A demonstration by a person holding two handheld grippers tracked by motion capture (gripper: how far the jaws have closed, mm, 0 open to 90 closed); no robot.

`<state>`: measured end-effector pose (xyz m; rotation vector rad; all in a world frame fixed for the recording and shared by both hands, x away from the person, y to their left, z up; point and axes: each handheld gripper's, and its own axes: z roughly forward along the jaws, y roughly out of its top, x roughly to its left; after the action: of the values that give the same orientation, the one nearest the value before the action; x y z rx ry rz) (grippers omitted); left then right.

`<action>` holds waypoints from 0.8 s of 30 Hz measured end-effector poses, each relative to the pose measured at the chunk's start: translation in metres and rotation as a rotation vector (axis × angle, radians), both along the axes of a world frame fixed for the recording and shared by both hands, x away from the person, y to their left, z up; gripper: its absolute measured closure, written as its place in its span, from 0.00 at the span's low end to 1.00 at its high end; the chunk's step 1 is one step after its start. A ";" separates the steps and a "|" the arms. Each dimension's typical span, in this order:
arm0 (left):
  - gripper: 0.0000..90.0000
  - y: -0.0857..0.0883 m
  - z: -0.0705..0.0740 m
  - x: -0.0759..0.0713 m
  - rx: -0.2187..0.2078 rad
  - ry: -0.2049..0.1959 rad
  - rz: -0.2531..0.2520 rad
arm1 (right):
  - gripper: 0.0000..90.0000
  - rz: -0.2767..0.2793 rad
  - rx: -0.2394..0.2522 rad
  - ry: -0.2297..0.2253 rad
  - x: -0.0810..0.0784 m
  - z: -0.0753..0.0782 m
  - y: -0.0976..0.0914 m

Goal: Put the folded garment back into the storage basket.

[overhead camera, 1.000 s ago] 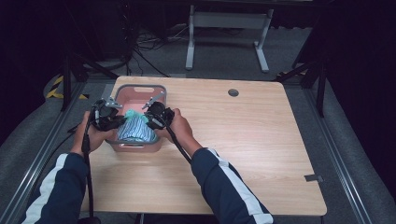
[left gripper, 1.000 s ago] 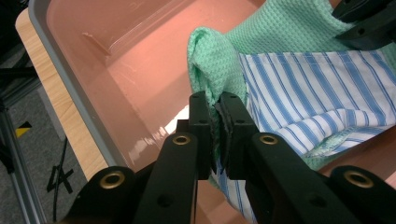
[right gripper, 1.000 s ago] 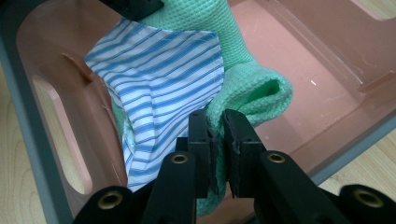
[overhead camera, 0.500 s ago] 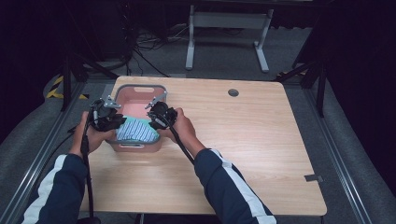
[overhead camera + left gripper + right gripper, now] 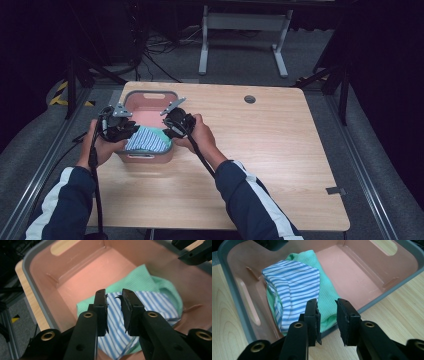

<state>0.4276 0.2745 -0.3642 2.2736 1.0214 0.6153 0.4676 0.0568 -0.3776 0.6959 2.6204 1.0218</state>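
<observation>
A light wood counter (image 5: 260, 165) stands in a dim room on grey carpet, with dark curtains at the sides. Beyond its far edge a grey metal frame on two legs (image 5: 245, 35) stands on the floor, cables trail beside it, and a strip of yellow-and-black tape (image 5: 65, 95) lies past the far left corner. A round dark grommet (image 5: 250, 99) sits in the counter near the far edge, and a small grey tab (image 5: 336, 190) lies near the right edge.

A pink bin with a grey rim (image 5: 150, 95) sits near the far left corner of the counter. Inside it, at the end nearest the person, a blue-and-white striped cloth (image 5: 146, 141) lies folded on top of a green cloth (image 5: 162, 133); the far part of the bin floor is bare.

The left hand-held gripper (image 5: 131, 131) hangs over the bin's left side, and in the left gripper view its jaws stand a little apart just above the striped cloth (image 5: 140, 302), gripping nothing, with the green cloth (image 5: 140, 281) beyond. The right hand-held gripper (image 5: 169, 131) is at the bin's right wall. In the right gripper view its jaws are parted and empty, poised over the grey rim (image 5: 372, 303), with the striped cloth (image 5: 292, 282) and green cloth (image 5: 327, 300) just ahead inside the bin. The person's hands hold both tools, and dark sleeves with white stripes come in from the near edge.
</observation>
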 end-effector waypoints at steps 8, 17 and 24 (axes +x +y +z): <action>0.79 -0.020 0.011 -0.011 -0.024 -0.034 -0.050 | 0.74 -0.014 -0.006 -0.020 -0.006 0.009 -0.018; 0.69 -0.041 0.018 -0.021 -0.036 -0.061 -0.094 | 0.68 -0.014 -0.027 -0.048 -0.016 0.017 -0.042; 0.64 -0.058 0.019 -0.029 -0.040 -0.067 -0.125 | 0.64 -0.027 -0.024 -0.053 -0.020 0.020 -0.062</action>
<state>0.3983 0.2166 -0.3456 2.2463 0.8452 0.6085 0.4473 -0.0053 -0.3575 0.6870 2.5664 0.9856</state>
